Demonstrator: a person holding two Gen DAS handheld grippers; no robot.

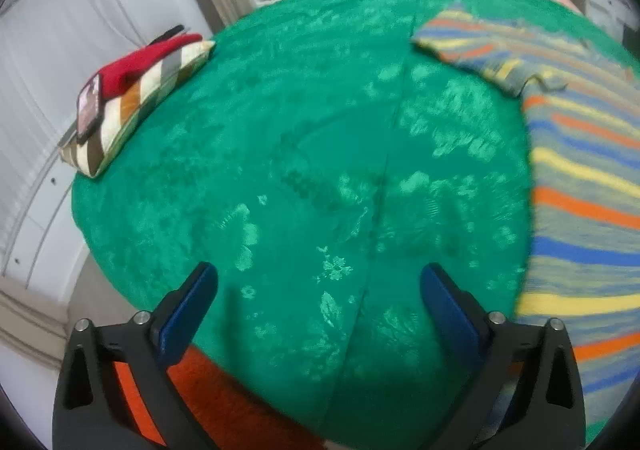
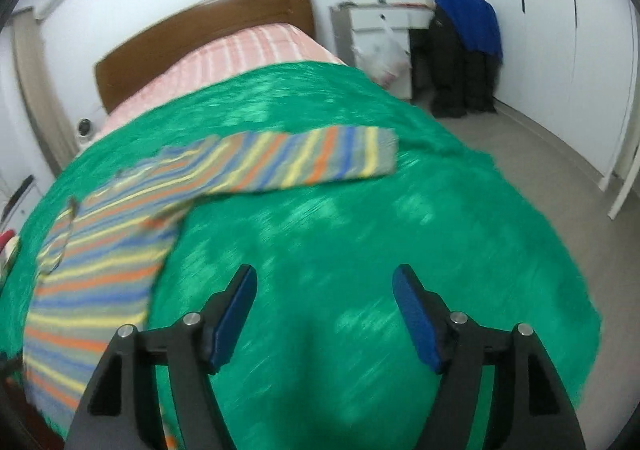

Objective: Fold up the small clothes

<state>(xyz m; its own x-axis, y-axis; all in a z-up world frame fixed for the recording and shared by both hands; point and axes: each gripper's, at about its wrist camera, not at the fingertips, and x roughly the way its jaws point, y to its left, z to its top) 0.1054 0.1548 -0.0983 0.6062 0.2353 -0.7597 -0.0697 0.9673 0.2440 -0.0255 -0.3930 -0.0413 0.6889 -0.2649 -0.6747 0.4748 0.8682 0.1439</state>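
Both grippers hang empty over the bed: left gripper [image 1: 319,282] has its jaws spread wide above the green blanket [image 1: 300,137], and right gripper [image 2: 325,284] stands open too. Nothing sits between either pair. Striped shirt [image 2: 120,250] lies flat on the blanket, one sleeve [image 2: 320,161] stretched out sideways.

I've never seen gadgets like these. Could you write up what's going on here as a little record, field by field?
Place: bedroom, bed with green blanket
Garment: striped top spread flat, one sleeve stretched out sideways
Left gripper: open, nothing between its fingers, garment to its right
Right gripper: open, empty, garment to its left
Also on bed: striped cushion with phone and red item on top
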